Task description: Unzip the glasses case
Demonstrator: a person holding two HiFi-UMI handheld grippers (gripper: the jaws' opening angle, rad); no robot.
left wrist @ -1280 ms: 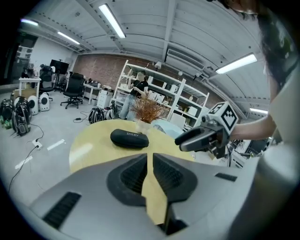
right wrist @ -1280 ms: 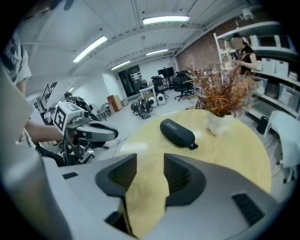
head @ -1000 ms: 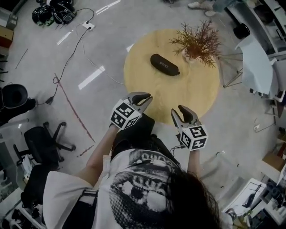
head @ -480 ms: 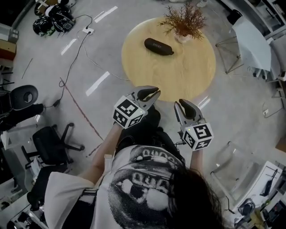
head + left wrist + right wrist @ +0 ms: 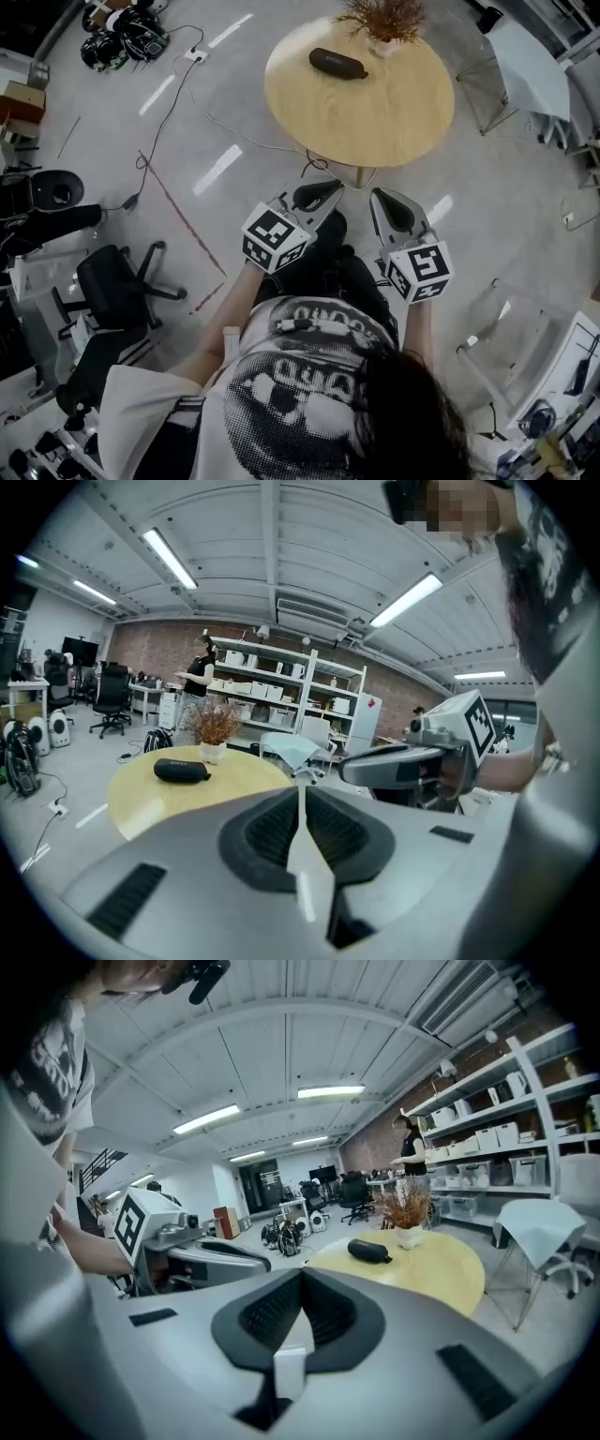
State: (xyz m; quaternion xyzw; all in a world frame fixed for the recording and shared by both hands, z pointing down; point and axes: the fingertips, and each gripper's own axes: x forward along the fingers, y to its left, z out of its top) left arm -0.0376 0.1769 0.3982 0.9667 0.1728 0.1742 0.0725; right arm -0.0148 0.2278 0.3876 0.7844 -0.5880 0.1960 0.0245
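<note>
**A:** Has the unzipping begun?

**B:** Not yet, I'd say; this looks like the approach. The left hand-held gripper [image 5: 328, 190] is closed with nothing in it. The right hand-held gripper [image 5: 384, 199] sits just beside it on its right. Its jaws have just been closing, they now meet, and nothing is between them. Both are held at the person's front, short of the counter [image 5: 375, 112].

**A:** And the glasses case?

**B:** The glasses case [image 5: 338, 63] lies flat on the counter, well ahead of both hand-held grippers, on the side farthest from them. Neither one touches it.

**A:** So what does the next move call for?

**B:** Reaching forward over the counter and opening the jaws. As I judge it, one hand-held gripper must pin the body of the case while the other pinches the zip pull. From here that pull is too small to make out.

**A:** Is anything inside the case?

**B:** It looks shut, so I can't tell. Just beyond it, to the right, a pale pot [image 5: 382, 44] holds a dried plant [image 5: 384, 17]. Far past that stand shelves [image 5: 272, 691] loaded with boxes [image 5: 251, 659].
</note>
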